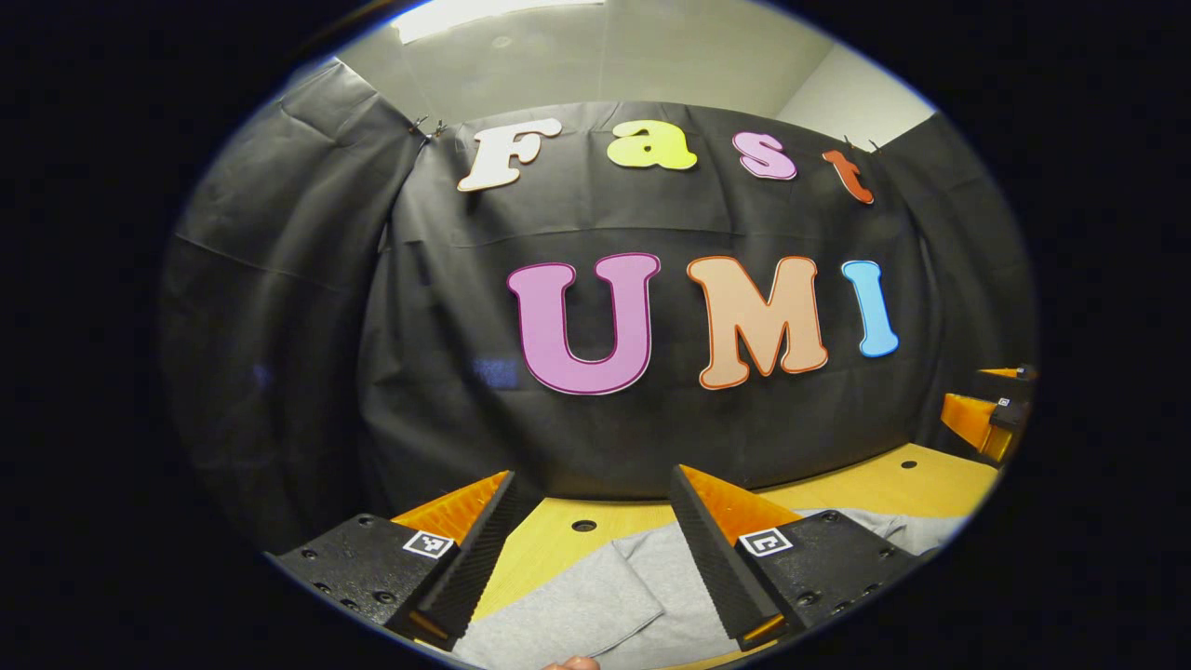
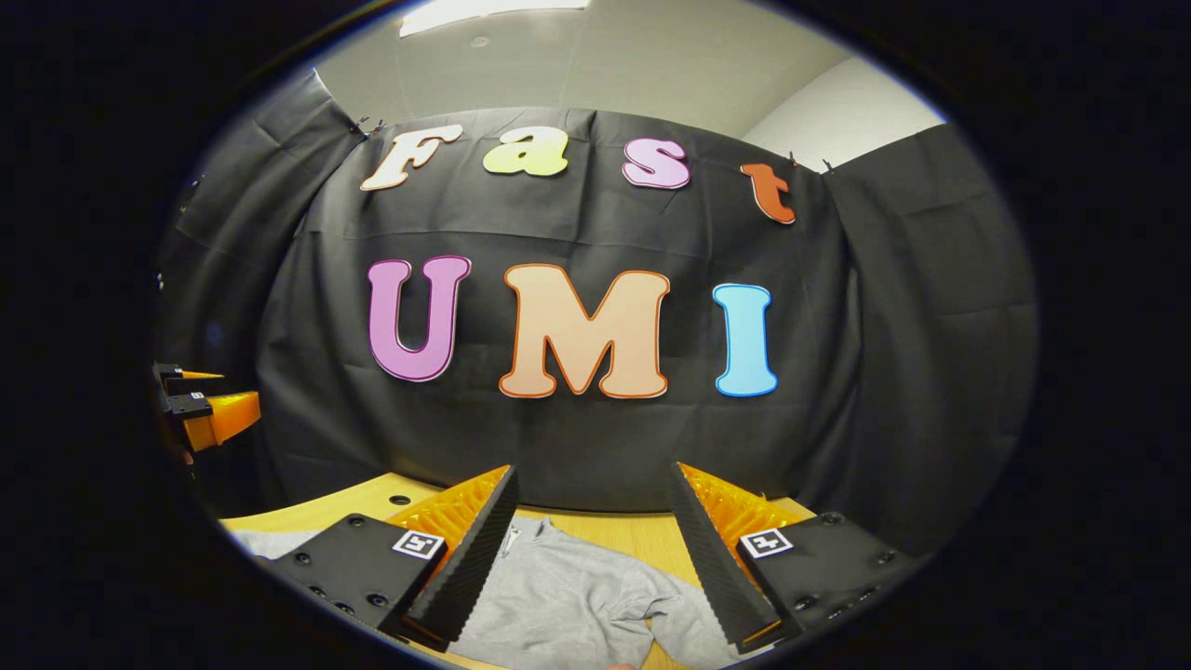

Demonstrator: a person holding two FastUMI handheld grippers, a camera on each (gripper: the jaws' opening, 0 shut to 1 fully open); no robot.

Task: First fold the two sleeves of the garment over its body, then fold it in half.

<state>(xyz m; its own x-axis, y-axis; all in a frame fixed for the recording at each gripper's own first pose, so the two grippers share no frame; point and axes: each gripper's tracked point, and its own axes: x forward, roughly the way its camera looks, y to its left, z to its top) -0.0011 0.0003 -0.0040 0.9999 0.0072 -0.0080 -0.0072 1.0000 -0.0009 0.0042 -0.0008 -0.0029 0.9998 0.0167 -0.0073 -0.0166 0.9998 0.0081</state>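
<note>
Both grippers, left [image 1: 595, 549] and right [image 2: 595, 549], hung with jaws spread wide and holding nothing above the grey garment [image 2: 577, 596], which lay on the wooden table [image 1: 912, 479].

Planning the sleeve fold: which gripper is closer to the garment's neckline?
Right, probably. The neckline lies just under the right gripper's open fingers, beside one of them. The left gripper hangs off to the side, open over another part of the grey garment.
</note>
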